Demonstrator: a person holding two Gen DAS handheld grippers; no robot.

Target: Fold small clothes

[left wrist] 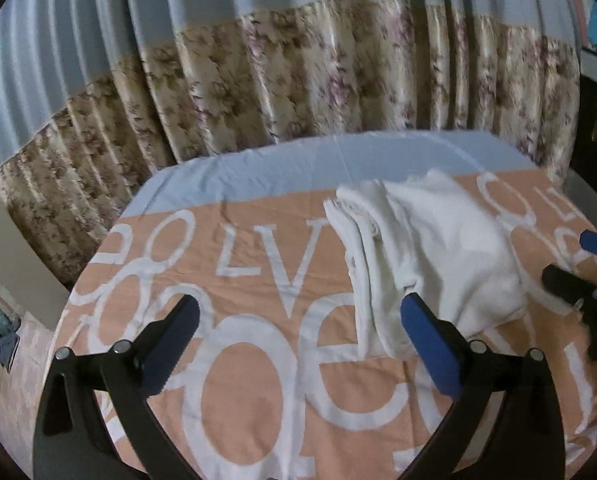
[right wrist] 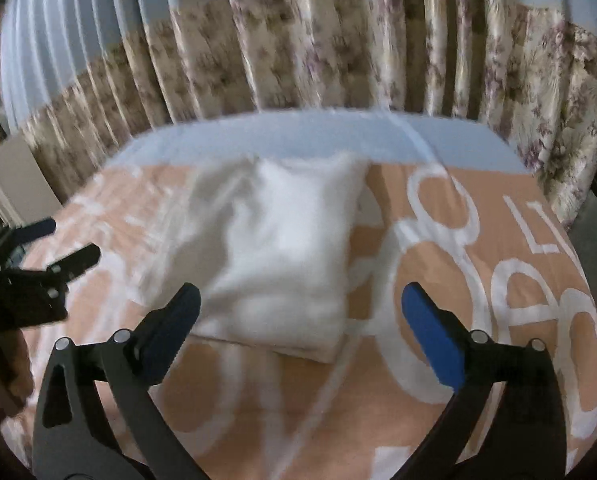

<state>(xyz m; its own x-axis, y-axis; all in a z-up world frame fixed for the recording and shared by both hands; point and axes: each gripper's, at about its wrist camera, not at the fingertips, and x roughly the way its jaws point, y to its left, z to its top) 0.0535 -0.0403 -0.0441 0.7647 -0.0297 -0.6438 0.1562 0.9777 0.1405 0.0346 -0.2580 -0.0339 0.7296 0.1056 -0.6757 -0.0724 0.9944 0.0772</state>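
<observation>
A white garment [left wrist: 430, 256] lies folded in a bundle on the peach bedsheet with large white letters [left wrist: 258, 360]. In the left wrist view my left gripper [left wrist: 298, 312] is open and empty, with its right finger at the garment's near left edge. The right gripper [left wrist: 578, 264] shows at the far right of that view, open. In the right wrist view the garment [right wrist: 282, 264] lies just ahead of my open, empty right gripper [right wrist: 298, 308]. The left gripper [right wrist: 58, 248] shows at the left edge, open. The image is blurred by motion.
A floral and pale blue curtain [left wrist: 298, 80] hangs behind the bed. A pale blue strip of sheet [right wrist: 318, 136] runs along the bed's far edge. The bed's right edge drops off near a dark floor [right wrist: 594, 248].
</observation>
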